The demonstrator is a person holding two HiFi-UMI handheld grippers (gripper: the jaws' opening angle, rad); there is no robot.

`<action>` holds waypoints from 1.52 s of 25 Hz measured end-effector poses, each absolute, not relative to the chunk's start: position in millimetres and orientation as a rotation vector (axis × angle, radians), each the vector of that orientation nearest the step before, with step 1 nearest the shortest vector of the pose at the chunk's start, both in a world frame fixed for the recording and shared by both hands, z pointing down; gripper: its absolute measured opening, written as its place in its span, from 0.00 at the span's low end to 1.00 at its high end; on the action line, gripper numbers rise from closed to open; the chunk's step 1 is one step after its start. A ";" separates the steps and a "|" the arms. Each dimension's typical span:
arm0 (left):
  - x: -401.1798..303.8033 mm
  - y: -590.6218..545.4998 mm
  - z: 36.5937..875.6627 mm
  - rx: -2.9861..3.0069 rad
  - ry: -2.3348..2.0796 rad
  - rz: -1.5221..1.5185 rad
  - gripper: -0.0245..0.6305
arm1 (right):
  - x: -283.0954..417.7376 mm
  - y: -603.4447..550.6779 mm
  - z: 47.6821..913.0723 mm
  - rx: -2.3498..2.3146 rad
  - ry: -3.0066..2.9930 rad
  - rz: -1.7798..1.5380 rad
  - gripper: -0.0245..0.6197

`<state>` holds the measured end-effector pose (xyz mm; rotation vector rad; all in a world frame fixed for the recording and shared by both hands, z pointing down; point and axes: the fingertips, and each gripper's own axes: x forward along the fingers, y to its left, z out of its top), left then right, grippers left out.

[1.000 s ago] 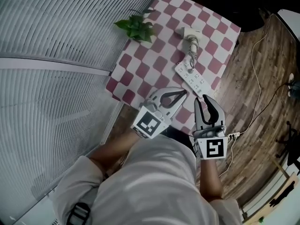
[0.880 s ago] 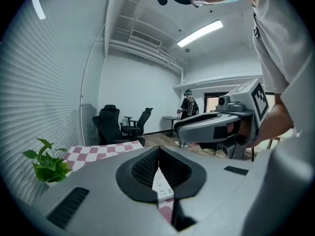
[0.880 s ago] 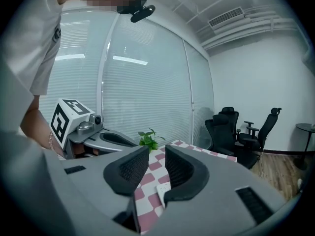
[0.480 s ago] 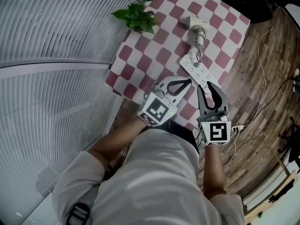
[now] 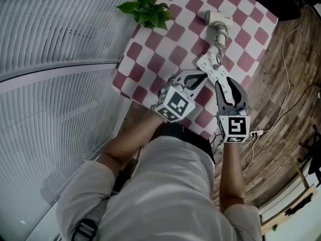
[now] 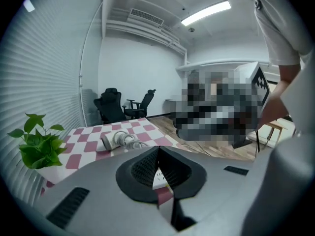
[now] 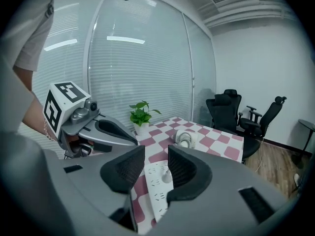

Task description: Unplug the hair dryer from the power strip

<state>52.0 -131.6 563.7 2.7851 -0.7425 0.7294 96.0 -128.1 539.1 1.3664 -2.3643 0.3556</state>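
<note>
A white power strip point(image 5: 210, 67) lies on the red-and-white checked table point(image 5: 170, 54), with the hair dryer's plug point(image 7: 167, 174) standing in it. The white hair dryer point(image 5: 215, 18) lies beyond it at the table's far end, its coiled cord point(image 5: 220, 36) running to the strip. My left gripper point(image 5: 204, 76) is shut and empty, its tip just at the strip's near end. My right gripper point(image 5: 223, 83) hovers over the strip's near end; its jaws are opening and nothing is between them. In the right gripper view the strip point(image 7: 153, 187) and plug show through the gap of that gripper point(image 7: 156, 155).
A potted green plant point(image 5: 146, 9) stands at the table's far left corner. Slatted blinds point(image 5: 60, 84) run along the left. Wooden floor point(image 5: 281, 99) with loose cables lies to the right. Black office chairs point(image 7: 236, 109) stand beyond the table.
Both grippers have come down and forward over the table to the power strip's near end. The right gripper's jaws have spread apart; the left stays shut.
</note>
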 end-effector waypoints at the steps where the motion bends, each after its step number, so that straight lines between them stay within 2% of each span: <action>1: 52.3 -133.9 571.0 2.780 -0.740 0.746 0.09 | 97.1 -130.9 545.2 1.359 -2.355 0.369 0.27; 19: 65.1 -164.9 666.9 2.727 -0.660 1.026 0.09 | 93.7 -172.8 645.5 1.192 -2.255 0.474 0.32; 30: 71.1 -169.6 692.2 2.705 -0.649 1.159 0.08 | 86.7 -177.5 679.3 1.103 -2.216 0.463 0.33; 31: 71.6 -169.6 693.8 2.700 -0.650 1.171 0.08 | 86.4 -177.7 680.4 1.103 -2.212 0.452 0.32; 33: 72.4 -169.6 697.1 2.698 -0.652 1.202 0.09 | 87.0 -178.6 680.7 1.115 -2.209 0.423 0.23; 38: 72.7 -169.4 700.3 2.700 -0.654 1.275 0.08 | 86.2 -179.2 680.2 1.104 -2.217 0.397 0.21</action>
